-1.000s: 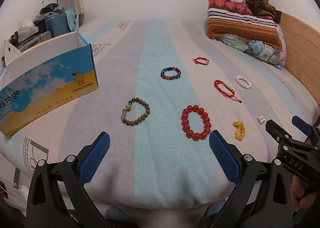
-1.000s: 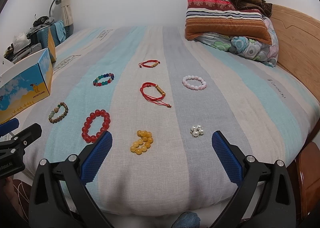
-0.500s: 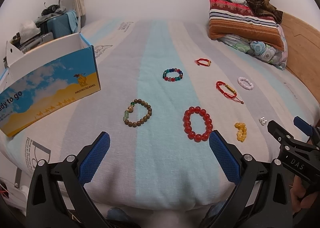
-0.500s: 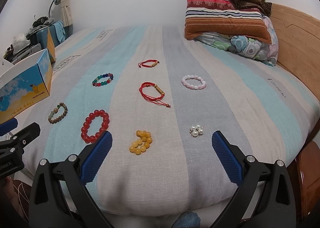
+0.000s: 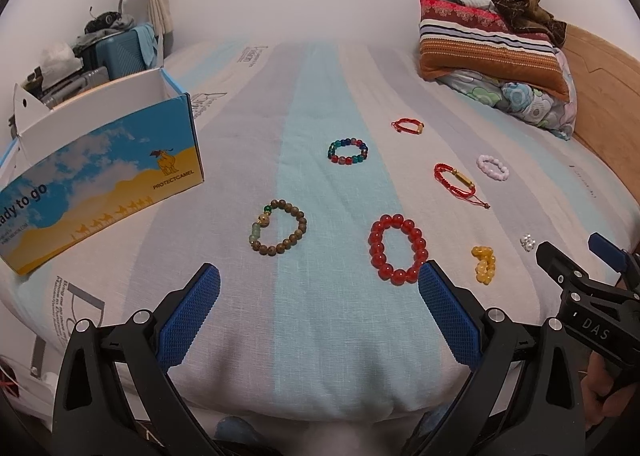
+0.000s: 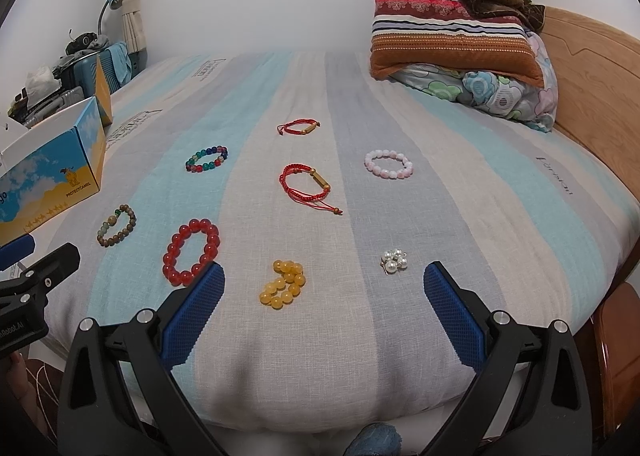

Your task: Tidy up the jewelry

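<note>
Several pieces of jewelry lie apart on the striped bed. A brown wooden bead bracelet (image 5: 279, 232) and a big red bead bracelet (image 5: 397, 249) lie nearest my left gripper (image 5: 319, 312), which is open and empty above the bed's front edge. A yellow bead bracelet (image 6: 283, 283) and a small pearl cluster (image 6: 394, 260) lie just ahead of my right gripper (image 6: 323, 310), also open and empty. Farther off lie a multicoloured bead bracelet (image 6: 206, 158), two red cord bracelets (image 6: 306, 184) (image 6: 298, 127) and a pink bead bracelet (image 6: 388, 163).
An open blue-and-yellow cardboard box (image 5: 100, 172) stands on the bed at the left. Stacked pillows and a blanket (image 6: 460, 44) sit at the back right by the wooden headboard (image 6: 592, 80). A suitcase with clutter (image 5: 116, 52) stands beyond the left side.
Both grippers have drifted slightly; the jewelry sits a little lower and to the right in the left wrist view. Nothing was picked up or moved on the bed.
</note>
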`<act>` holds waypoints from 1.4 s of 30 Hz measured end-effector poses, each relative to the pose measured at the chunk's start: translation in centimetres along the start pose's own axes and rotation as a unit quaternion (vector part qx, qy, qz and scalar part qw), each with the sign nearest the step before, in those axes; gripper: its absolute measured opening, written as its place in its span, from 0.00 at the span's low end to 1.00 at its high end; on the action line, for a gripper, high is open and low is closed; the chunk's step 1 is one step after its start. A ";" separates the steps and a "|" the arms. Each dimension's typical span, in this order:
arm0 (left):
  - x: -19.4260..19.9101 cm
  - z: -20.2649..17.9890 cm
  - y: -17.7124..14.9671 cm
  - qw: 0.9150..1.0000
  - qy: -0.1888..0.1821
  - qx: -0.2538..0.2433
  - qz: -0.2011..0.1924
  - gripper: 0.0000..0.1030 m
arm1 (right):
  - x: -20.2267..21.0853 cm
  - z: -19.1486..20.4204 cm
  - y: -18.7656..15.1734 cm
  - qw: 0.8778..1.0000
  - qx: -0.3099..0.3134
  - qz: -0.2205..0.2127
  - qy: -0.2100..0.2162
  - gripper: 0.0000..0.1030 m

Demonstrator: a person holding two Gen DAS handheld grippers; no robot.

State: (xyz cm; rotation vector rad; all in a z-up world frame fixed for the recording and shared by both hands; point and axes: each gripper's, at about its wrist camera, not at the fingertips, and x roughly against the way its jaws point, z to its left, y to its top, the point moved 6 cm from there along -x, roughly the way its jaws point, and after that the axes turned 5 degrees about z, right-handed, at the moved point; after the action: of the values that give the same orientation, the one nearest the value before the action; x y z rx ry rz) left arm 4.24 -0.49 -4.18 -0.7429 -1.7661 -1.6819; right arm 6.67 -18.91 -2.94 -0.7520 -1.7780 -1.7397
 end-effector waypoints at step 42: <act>-10.2 5.5 4.1 0.989 0.056 0.011 0.135 0.95 | -9.5 -3.4 2.5 0.987 -0.018 0.161 0.001 0.93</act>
State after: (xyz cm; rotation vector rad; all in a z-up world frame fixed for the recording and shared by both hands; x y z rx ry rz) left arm 13.93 5.16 -9.17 -0.8219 -1.5297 -1.4893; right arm 15.13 -22.53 -7.88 -0.9918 -1.5282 -1.5575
